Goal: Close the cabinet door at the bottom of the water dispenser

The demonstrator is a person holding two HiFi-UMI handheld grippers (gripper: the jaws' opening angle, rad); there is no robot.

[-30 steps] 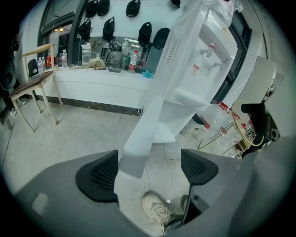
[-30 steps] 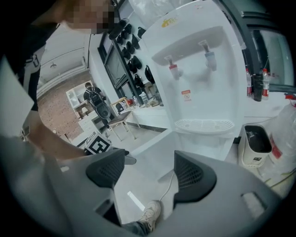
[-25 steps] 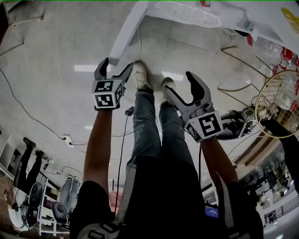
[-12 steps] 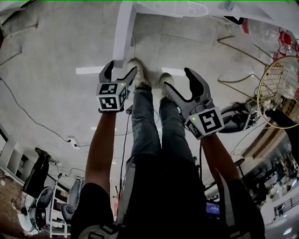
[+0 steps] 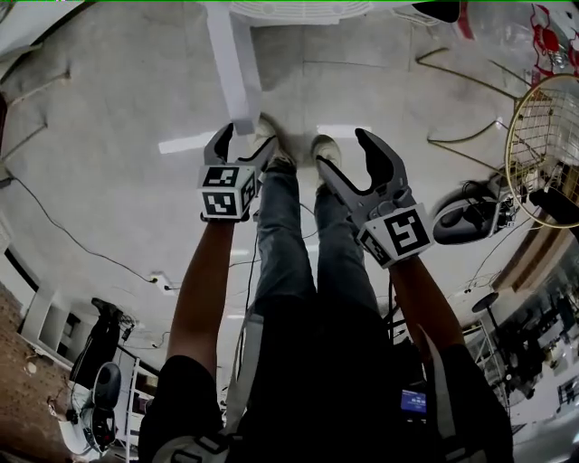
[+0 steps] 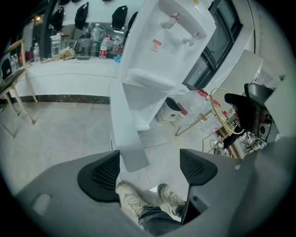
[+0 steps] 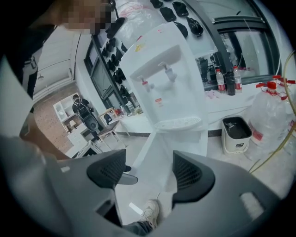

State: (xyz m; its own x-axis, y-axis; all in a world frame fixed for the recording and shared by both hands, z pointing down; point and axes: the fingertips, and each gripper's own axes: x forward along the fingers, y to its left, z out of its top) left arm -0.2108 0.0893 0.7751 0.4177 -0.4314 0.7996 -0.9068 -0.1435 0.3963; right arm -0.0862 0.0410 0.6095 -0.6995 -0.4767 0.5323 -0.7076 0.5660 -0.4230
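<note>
Ahead, cabinet door (image 5: pixel 231 68), just beyond left hand-held gripper (image 5: pixel 246 140)

The white water dispenser (image 6: pixel 162 51) stands upright, its white bottom cabinet door (image 6: pixel 127 134) apparently swung wide open.

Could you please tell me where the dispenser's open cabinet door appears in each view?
Head view: the cabinet door is a white strip at top centre, ending above the left gripper.
Left gripper view: cabinet door at centre, beside the left jaw.
Right gripper view: cabinet door at lower centre, beyond the open jaws.
Shared landmark: the drip tray at the door's top.
</note>
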